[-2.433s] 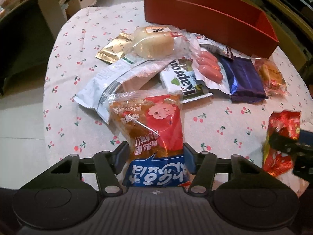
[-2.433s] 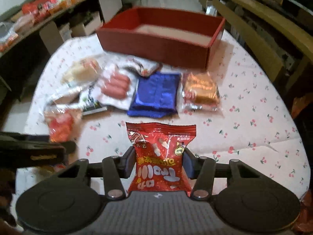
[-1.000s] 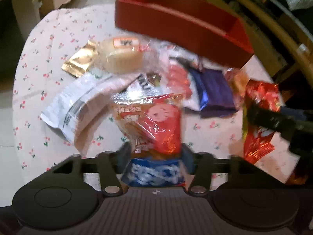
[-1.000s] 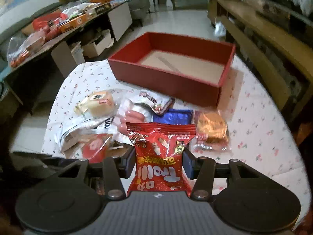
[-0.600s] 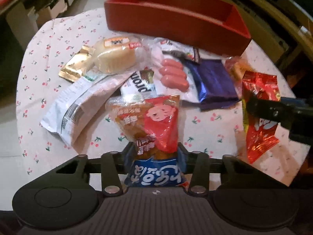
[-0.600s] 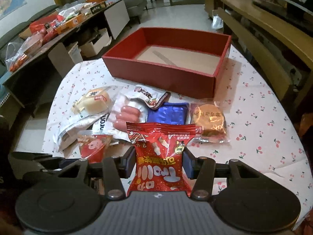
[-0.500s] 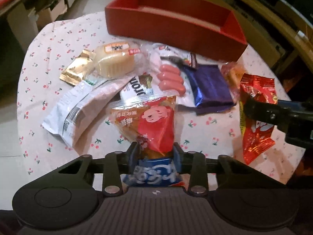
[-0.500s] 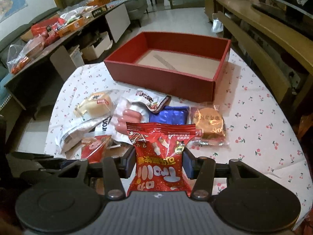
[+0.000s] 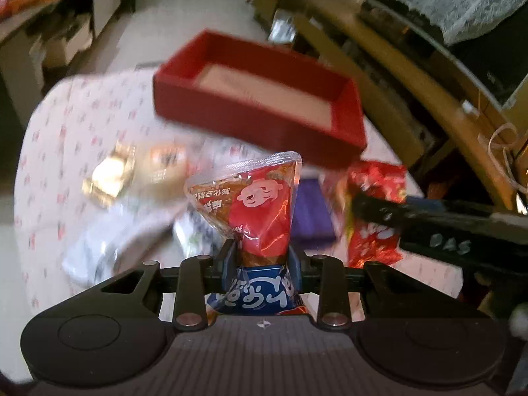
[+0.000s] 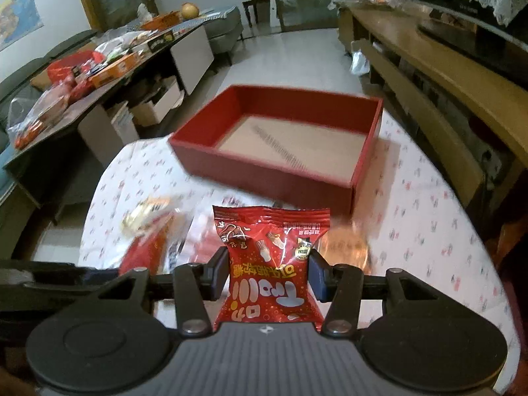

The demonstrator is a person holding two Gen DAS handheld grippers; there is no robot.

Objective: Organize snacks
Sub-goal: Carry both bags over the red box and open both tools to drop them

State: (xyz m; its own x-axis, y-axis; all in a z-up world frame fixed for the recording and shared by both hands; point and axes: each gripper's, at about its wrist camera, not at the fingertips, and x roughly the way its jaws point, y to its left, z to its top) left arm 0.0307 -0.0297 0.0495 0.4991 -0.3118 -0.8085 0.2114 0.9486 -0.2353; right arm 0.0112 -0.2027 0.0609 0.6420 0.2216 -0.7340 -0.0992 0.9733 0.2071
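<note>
Left claw (image 9: pixel 260 257): clenched on the narrow waist of a clear-topped snack pouch; its jaws have just been closing, and the pads pinch the pouch from both sides.
Pouch in left claw (image 9: pixel 254 204): red and brown, with a cartoon face and a blue printed bottom that sits behind the pads; its sealed top fans out ahead of the claw.
Right claw (image 10: pixel 269 270): clenched on a red snack packet, one pad against each side edge.
Packet in right claw (image 10: pixel 272 264): bright red with white lettering that reads upside down from the camera; its crimped top edge points away from the claw.
Just beyond the left claw: a blurred scatter of snacks on the table, among them a gold wrapper (image 9: pixel 109 175), a pale round bun in plastic (image 9: pixel 165 165) and a purple packet (image 9: pixel 310 211).
To the right of the left claw: the right claw's dark fingers crossing the view, with the red packet between them.
Further ahead of both claws: an open red box (image 10: pixel 364 165) with a bare brown floor, standing on the table beyond the loose snacks.
Under everything: a table covered by a white cloth with small red cherries (image 10: pixel 429 204).
Off the table, left of the right claw: a long side counter (image 10: pixel 109 66) heaped with more packets.
</note>
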